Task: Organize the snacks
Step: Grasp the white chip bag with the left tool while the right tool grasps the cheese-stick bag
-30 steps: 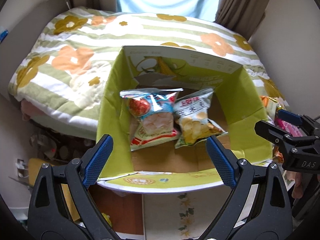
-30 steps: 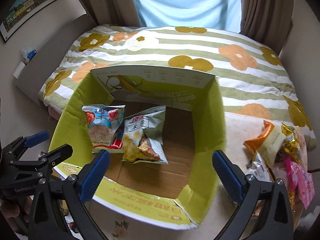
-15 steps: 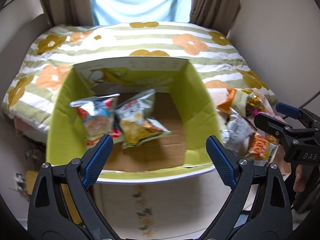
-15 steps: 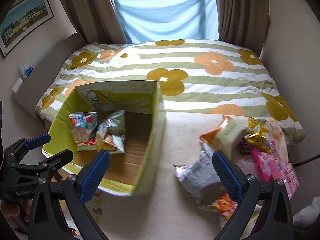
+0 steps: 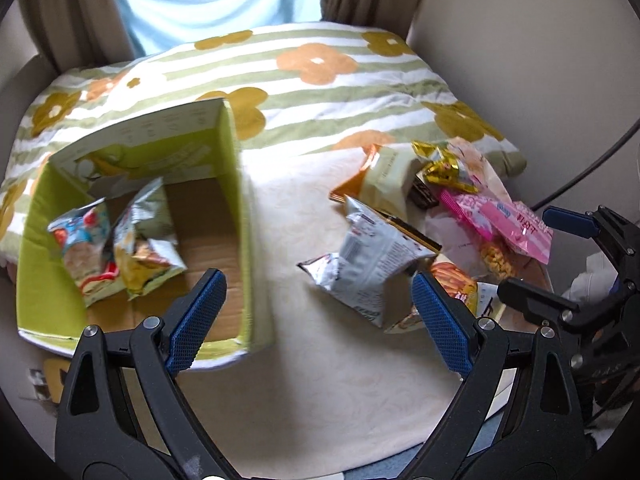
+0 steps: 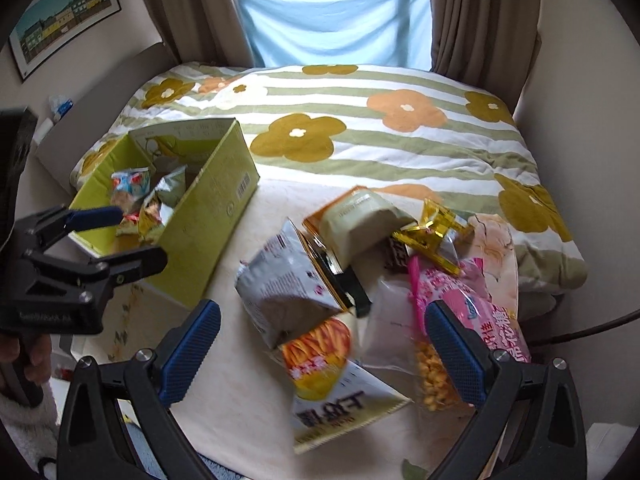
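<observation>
Snack packets lie in a loose heap (image 6: 360, 280) on the right part of a cream tabletop (image 5: 320, 380), with a silver packet (image 5: 368, 264) nearest the middle, a pink packet (image 5: 516, 228) and gold-wrapped sweets (image 5: 444, 168) toward the right edge, and an orange-printed packet (image 6: 320, 356) at the front. A green cardboard box (image 5: 244, 216) stands open at the table's left edge, already holding two packets, a blue-and-red one (image 5: 80, 248) and a green-silver one (image 5: 144, 240), against its left side; the rest of its floor is bare. Between box and heap runs a clear strip of tabletop. A flowered quilt (image 6: 380, 120) borders the far side. The left gripper (image 5: 316, 320) hangs over that strip, jaws spread wide and holding nothing. The right gripper (image 6: 320, 352) hovers above the heap, equally wide apart, touching no packet.
</observation>
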A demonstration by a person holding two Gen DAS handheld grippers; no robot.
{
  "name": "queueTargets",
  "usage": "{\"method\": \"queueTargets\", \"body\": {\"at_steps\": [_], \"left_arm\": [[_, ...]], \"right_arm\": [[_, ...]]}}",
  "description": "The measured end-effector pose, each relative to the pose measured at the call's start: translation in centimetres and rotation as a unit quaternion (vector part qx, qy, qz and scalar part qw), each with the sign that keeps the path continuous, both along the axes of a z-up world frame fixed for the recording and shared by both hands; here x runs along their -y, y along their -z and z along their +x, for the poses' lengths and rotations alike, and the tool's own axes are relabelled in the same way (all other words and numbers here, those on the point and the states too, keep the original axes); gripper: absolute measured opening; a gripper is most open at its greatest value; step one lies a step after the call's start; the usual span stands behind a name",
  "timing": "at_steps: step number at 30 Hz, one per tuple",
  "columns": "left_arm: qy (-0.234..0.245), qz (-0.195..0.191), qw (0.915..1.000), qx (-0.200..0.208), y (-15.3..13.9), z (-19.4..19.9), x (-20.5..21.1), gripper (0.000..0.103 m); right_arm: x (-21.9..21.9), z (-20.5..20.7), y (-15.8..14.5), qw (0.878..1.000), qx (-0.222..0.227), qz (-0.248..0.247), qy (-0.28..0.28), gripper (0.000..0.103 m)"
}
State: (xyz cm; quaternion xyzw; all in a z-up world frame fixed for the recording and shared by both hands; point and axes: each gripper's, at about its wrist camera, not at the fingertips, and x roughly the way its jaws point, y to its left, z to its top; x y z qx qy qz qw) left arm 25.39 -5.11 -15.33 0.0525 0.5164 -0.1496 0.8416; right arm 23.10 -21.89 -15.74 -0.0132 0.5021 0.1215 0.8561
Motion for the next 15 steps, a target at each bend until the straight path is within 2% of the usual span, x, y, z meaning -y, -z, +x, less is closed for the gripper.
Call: {"method": "queueTargets", "body": {"at_steps": [6, 15], "left_arm": [[0.028, 0.034, 0.9981, -0.043, 3.2, 1.1, 4.0, 0.093], [0.088, 0.091, 0.9874, -0.095, 8.3, 3.6, 7.1, 0.093]], "right_arm": [[1.8, -1.0, 2.5, 0.999, -0.022, 0.010, -0.035, 0.102], [0.7, -1.9, 7.4, 0.996, -0.041, -0.034, -0.071, 0.102]]}}
